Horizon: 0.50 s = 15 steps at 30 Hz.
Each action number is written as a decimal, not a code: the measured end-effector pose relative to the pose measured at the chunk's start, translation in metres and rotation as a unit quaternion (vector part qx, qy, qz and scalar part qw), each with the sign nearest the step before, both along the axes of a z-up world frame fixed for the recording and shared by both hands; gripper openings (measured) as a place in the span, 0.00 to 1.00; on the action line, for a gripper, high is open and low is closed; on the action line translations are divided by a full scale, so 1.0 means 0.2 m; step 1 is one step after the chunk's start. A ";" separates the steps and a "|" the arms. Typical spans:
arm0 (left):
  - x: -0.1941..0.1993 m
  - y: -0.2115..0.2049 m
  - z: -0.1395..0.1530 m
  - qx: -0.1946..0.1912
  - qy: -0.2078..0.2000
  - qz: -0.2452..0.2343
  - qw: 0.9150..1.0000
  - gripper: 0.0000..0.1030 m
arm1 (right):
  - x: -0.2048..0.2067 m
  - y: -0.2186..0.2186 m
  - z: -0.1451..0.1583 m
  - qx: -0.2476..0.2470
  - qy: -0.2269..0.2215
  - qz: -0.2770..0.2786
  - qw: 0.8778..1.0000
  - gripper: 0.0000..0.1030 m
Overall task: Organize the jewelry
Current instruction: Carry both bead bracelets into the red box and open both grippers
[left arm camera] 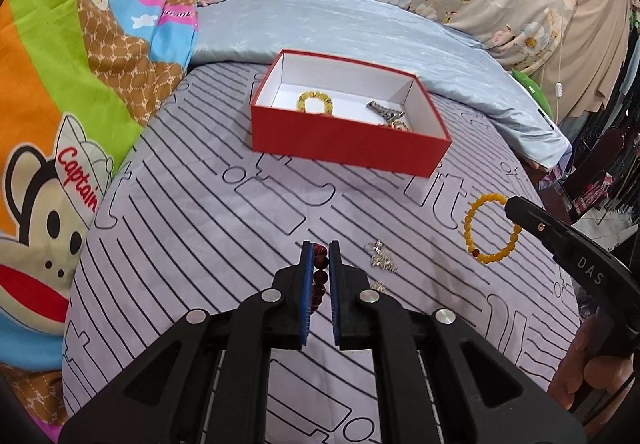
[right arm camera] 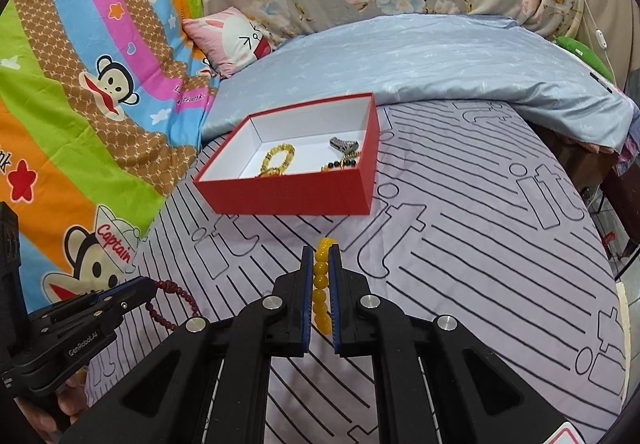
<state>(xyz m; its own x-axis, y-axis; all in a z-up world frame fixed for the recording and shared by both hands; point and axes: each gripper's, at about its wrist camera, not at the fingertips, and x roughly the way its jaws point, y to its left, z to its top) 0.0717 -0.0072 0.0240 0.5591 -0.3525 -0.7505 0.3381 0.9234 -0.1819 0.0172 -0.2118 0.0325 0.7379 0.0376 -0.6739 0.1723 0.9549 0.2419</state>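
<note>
pinching beads: left gripper (left arm camera: 320,244) dark red bracelet (left arm camera: 320,268), right gripper (right arm camera: 320,248) yellow bracelet (right arm camera: 321,284), both half hidden

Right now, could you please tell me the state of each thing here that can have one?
Red box: open, no lid, jewelry inside.
Dark red bracelet: pinched by left gripper.
Yellow bracelet: pinched by right gripper.
Silver chain: loose on bedsheet.
</note>
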 end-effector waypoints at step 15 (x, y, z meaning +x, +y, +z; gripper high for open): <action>0.34 -0.18 0.31 -0.009 -0.071 -0.016 0.997 0.07 | 0.36 0.00 0.21 -0.011 -0.041 0.028 0.999 0.06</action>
<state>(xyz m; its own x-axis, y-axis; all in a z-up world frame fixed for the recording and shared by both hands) 0.1401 -0.0435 0.0866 0.6476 -0.3845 -0.6578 0.3908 0.9088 -0.1464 0.0890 -0.2112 0.0753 0.7878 0.0665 -0.6124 0.0984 0.9678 0.2317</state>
